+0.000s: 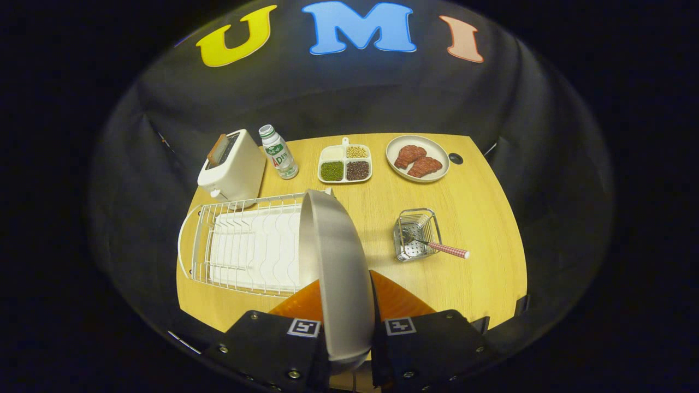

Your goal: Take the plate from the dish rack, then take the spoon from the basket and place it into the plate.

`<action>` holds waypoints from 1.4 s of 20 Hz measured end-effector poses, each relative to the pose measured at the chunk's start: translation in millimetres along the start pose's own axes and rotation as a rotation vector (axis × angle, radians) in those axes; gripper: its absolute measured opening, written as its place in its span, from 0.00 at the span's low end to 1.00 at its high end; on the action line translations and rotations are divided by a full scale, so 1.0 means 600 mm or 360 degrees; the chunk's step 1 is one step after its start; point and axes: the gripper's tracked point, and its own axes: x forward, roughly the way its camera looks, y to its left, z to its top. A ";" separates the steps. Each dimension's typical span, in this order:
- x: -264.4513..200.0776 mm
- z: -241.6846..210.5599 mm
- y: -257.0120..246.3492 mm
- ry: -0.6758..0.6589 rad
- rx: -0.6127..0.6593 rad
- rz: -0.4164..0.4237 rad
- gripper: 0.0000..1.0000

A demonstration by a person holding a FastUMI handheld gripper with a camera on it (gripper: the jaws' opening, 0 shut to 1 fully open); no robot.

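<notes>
Above the near edge of the light wooden table (480, 218), the gripper (349, 322) is held high and tilted downward, looking across the tabletop toward the booth's dark wall. Between its two fingers (297, 300) stands a round grey plate (338, 273), carried on edge, with its rim running from the finger bases forward and rising over the right end of the white wire dish rack (246, 248). Both fingers press against the plate, one on each face, so the jaws are closed onto it with only the plate's thickness between them. The plate appears lifted clear of the rack's slots, though contact at the hidden far side cannot be confirmed. The dish rack lies ahead and to the left of the fingers, on a white drip tray. Ahead and to the right, well apart from the plate, sits a small square perforated metal basket (416, 233); a spoon with a red-and-white checked handle (437, 245) lies in it, bowl inside, handle projecting over the right wall. Beyond the rack stand a white toaster (232, 166) with a slice in its slot and a small white bottle with a green cap (278, 153). Farther right are a white four-compartment tray of beans and grains (345, 164) and a white round plate of red meat slices (418, 158).
</notes>
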 end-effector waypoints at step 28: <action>0.114 -0.243 -0.133 0.0271 0.0367 0.0349 0.29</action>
